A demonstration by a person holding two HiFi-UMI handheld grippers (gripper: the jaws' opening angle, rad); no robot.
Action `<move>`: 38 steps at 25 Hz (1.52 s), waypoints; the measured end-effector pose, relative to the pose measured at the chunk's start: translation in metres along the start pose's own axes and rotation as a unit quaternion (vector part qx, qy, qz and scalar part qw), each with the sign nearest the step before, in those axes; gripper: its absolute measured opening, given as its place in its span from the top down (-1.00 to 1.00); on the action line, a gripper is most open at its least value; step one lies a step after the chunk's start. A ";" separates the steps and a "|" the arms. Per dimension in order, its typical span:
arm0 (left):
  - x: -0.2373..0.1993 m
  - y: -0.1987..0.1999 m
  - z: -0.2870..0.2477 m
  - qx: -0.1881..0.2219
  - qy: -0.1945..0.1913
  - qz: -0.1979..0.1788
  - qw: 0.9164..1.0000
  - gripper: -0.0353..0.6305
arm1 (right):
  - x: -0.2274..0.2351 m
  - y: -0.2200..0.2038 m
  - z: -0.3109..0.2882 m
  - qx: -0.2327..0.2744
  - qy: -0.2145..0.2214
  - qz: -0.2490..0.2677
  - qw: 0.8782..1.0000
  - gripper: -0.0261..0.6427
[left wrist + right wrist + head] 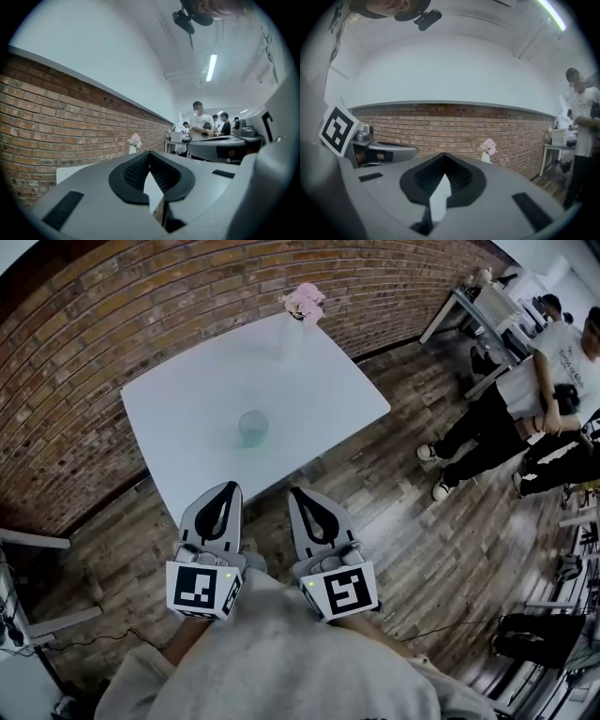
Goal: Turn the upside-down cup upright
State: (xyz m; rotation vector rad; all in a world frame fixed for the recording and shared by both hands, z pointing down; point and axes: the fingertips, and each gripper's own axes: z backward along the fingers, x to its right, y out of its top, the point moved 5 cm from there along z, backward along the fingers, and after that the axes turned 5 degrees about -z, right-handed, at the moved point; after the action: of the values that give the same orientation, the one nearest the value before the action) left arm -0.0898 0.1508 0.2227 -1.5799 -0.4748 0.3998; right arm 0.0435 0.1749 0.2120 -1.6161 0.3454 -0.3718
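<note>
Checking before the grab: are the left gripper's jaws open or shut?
Shut. In its own view the left gripper has its tips touching, with nothing between them.

Left gripper (225,491): held level, side by side with its partner, jaws closed, empty. Right gripper (302,496): the same.
</note>
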 end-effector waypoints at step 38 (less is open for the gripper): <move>-0.094 -0.011 -0.115 -0.024 -0.059 0.005 0.998 0.87 | 0.042 -0.003 -0.137 -0.030 -0.048 0.001 0.998 0.90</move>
State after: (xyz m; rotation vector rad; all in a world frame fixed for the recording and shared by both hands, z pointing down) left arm -0.1099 0.0043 0.2386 -1.6110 -0.5705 0.4934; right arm 0.0213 0.0341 0.2262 -1.6852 0.2872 -0.2844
